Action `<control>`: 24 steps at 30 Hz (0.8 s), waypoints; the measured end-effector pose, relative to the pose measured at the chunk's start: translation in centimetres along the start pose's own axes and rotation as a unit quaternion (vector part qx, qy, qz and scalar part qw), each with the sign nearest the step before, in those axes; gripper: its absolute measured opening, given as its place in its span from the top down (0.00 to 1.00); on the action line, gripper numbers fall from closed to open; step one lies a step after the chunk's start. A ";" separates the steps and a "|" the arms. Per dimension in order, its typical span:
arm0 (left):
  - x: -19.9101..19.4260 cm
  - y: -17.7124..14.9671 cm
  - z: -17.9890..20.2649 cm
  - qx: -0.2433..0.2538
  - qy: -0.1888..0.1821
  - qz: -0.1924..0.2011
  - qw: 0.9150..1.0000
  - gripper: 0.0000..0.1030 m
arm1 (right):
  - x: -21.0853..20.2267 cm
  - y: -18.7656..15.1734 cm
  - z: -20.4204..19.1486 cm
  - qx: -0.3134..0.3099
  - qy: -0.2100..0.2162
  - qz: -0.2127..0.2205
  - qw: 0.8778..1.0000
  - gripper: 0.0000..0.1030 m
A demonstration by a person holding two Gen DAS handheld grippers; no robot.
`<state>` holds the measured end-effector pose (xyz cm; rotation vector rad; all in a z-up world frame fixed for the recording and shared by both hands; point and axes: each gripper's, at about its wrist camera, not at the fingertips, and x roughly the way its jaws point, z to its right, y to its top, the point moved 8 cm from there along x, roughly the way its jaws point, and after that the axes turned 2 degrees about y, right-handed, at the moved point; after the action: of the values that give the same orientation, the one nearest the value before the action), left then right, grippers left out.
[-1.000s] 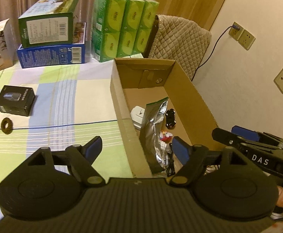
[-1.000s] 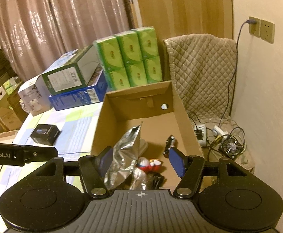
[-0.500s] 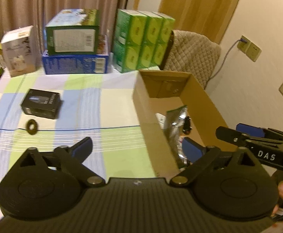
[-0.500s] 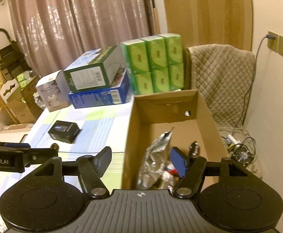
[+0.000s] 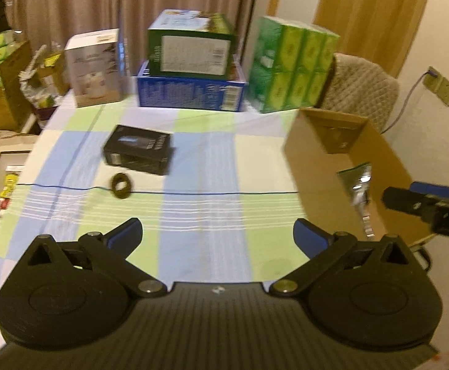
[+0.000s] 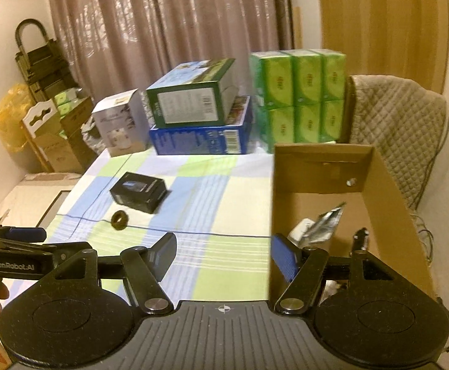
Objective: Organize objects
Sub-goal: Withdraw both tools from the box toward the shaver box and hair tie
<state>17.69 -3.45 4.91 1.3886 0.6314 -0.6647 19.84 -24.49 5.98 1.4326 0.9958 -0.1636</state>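
We see the left gripper (image 5: 217,236) with jaws opening and empty, the right gripper (image 6: 223,254) parted and empty, the black box (image 5: 138,149) and dark ring (image 5: 121,185) mid-left, the cardboard box (image 5: 378,160) at right.

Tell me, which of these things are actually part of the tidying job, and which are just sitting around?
Part of the job:
- cardboard box, already holding a silver foil pouch
- small black box on the tablecloth
- dark ring beside it
- left gripper and right gripper, both holding nothing

Just lying about:
- green cartons
- blue box with a green box on top
- white box
- quilted chair
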 end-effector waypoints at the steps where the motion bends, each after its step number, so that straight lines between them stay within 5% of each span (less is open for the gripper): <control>1: 0.2 -0.2 -0.8 -0.003 0.006 -0.002 1.000 0.01 | 0.3 -0.1 -0.4 -0.002 0.002 -0.002 1.000 0.37; 24: 5.2 -2.9 -10.3 -0.039 0.056 -0.028 0.997 0.01 | 8.2 -0.6 -6.1 -0.053 0.033 -0.045 0.997 0.37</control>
<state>18.83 6.39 -1.74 1.3452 0.7801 -0.6040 21.61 -15.52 1.28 1.3039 1.1085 -0.1267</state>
